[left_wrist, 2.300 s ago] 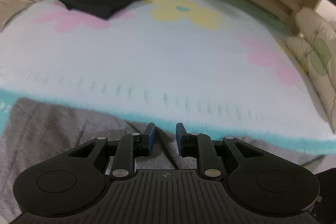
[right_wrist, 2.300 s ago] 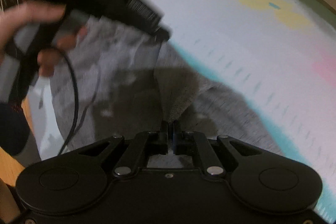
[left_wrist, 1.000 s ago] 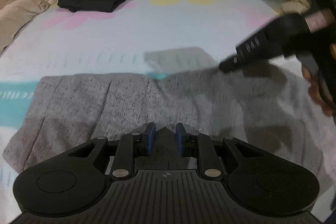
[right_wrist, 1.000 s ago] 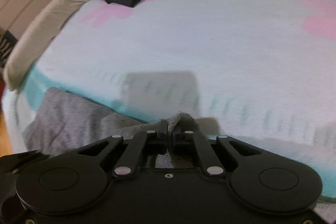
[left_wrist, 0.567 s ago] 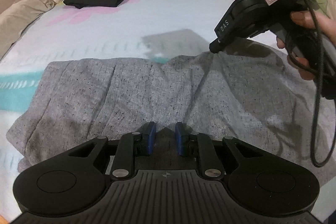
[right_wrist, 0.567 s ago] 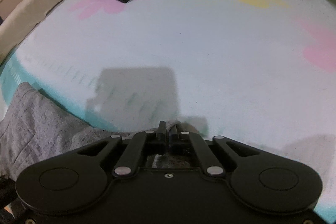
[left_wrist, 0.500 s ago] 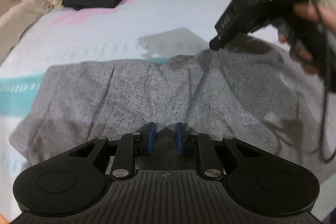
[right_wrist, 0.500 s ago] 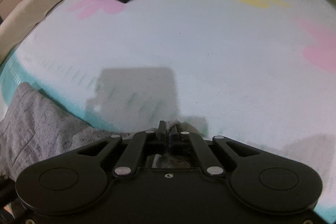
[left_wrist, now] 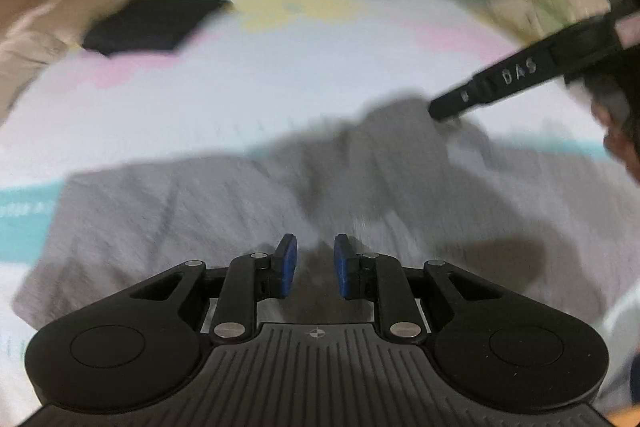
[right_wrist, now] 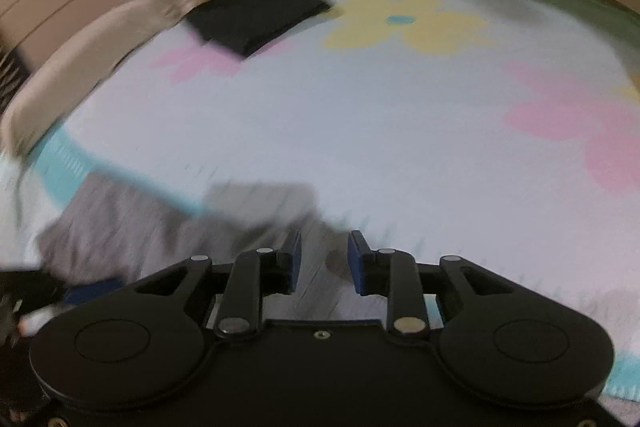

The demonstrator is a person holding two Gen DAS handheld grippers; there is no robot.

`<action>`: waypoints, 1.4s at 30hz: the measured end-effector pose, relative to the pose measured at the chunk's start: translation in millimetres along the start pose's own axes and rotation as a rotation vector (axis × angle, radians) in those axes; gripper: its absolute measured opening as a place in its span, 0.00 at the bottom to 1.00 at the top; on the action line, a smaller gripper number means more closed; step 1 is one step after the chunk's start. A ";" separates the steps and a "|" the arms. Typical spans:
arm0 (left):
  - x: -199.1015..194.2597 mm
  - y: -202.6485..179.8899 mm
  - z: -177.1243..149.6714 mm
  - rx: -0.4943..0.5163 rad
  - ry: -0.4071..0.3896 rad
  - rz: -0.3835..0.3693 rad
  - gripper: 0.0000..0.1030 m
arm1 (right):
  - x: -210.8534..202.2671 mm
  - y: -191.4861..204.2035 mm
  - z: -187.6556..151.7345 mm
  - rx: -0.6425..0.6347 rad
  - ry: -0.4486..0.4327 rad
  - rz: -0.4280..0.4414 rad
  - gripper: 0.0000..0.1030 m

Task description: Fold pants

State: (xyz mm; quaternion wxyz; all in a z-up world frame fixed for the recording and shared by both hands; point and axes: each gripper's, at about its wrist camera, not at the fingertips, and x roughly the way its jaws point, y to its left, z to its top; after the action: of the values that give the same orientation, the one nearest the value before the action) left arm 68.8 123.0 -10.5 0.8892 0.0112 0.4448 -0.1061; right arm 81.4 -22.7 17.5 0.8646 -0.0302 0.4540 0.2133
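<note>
Right gripper [right_wrist: 324, 259], lettered "DAS", has just opened above grey pants [left_wrist: 200, 211]; left gripper [left_wrist: 314, 265] open.

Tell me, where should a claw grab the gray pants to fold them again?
Probably the gray pants at their left end, coming from above: that edge lies flat and free on the blanket, while the middle is bunched.
</note>
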 end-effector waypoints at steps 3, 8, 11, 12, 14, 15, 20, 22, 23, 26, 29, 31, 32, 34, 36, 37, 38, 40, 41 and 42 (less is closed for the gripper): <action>11.6 0.8 -11.3 -0.003 0.086 -0.004 0.19 | 10.2 8.5 -15.3 -0.060 0.058 0.007 0.36; 2.4 -0.3 -12.3 0.048 0.139 -0.015 0.19 | 56.3 -14.2 -24.9 -0.001 0.164 -0.174 0.26; -0.7 10.9 -1.0 -0.005 0.120 -0.026 0.19 | 52.6 -33.7 -17.0 0.099 0.144 -0.147 0.25; -2.6 13.5 2.6 -0.031 0.098 -0.011 0.19 | 47.7 -34.0 -14.3 0.097 0.130 -0.190 0.26; -7.9 12.6 8.3 -0.046 0.053 0.013 0.19 | 34.1 -34.2 -11.8 0.067 0.096 -0.216 0.32; -10.6 9.8 11.5 -0.043 0.029 0.022 0.19 | 26.0 -36.0 -12.6 0.070 0.089 -0.211 0.33; -8.3 -22.3 33.9 0.008 -0.032 -0.025 0.19 | -12.6 -64.5 -20.7 0.196 0.071 -0.203 0.60; -2.5 -41.6 39.0 0.036 -0.028 -0.066 0.19 | -26.2 -80.7 -30.1 0.238 0.072 -0.242 0.60; 0.9 -49.0 40.3 0.053 -0.024 -0.087 0.19 | -32.8 -86.8 -35.7 0.251 0.077 -0.268 0.60; 15.9 -77.2 41.4 0.106 0.002 -0.150 0.19 | -53.0 -121.0 -58.1 0.328 0.096 -0.341 0.60; 27.8 -102.0 41.3 0.140 0.031 -0.202 0.19 | -73.5 -160.0 -83.8 0.416 0.119 -0.413 0.60; 31.3 -122.6 39.1 0.169 0.046 -0.221 0.19 | -88.8 -188.2 -102.0 0.473 0.130 -0.465 0.60; 34.1 -130.1 39.3 0.185 0.054 -0.231 0.19 | -97.5 -202.1 -110.5 0.497 0.134 -0.486 0.60; 39.0 -142.0 36.0 0.216 0.077 -0.256 0.19 | -115.4 -232.4 -130.8 0.567 0.149 -0.539 0.60; 45.7 -149.2 30.8 0.239 0.123 -0.285 0.20 | -135.5 -260.3 -154.2 0.661 0.153 -0.569 0.60; 52.7 -154.4 28.9 0.251 0.150 -0.287 0.20 | -145.2 -273.7 -167.2 0.719 0.152 -0.581 0.60; 55.2 -157.9 27.1 0.260 0.141 -0.275 0.20 | -154.0 -284.8 -178.7 0.767 0.150 -0.591 0.60; 55.3 -163.9 26.2 0.283 0.121 -0.256 0.20 | -173.9 -308.3 -207.1 0.863 0.140 -0.612 0.59; 56.6 -165.9 26.9 0.286 0.119 -0.252 0.20 | -181.1 -317.8 -217.7 0.899 0.130 -0.619 0.59; 57.5 -165.3 27.1 0.279 0.119 -0.254 0.20 | -189.6 -328.5 -230.8 0.943 0.119 -0.623 0.59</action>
State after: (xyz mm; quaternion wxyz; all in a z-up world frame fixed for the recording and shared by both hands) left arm 90.8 -52.0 -27.4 0.8306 0.0842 0.4754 -0.2774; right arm -60.8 -442.3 -13.0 0.7795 0.2146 0.5176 -0.2799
